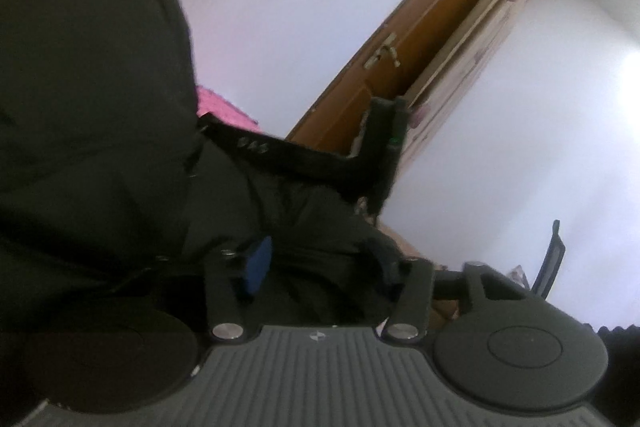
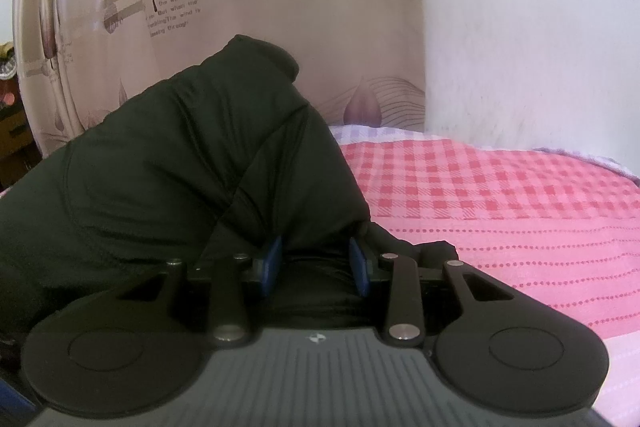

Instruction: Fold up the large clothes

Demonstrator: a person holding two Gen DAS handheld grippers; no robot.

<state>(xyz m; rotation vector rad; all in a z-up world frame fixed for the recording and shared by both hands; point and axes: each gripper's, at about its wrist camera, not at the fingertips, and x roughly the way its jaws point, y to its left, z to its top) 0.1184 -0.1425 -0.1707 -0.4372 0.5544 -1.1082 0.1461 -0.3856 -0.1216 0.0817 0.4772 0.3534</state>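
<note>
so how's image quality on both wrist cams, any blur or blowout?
Left wrist: tilted view, wall blown out at right, black coat an underexposed mass, door soft. Right wrist: level, evenly lit, pink sheet sharp, curtain blurred near top, coat folds readable.

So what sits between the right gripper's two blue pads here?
In the right wrist view, a bunched fold of the black garment fills the gap of the right gripper, between its blue pads. The pink checked bedcover lies beyond.

Black jacket (image 2: pixel 168 163) heaped at left blocks passage; pink checked bed (image 2: pixel 500 195) lies open at right, wall (image 2: pixel 520 27) beyond.
</note>
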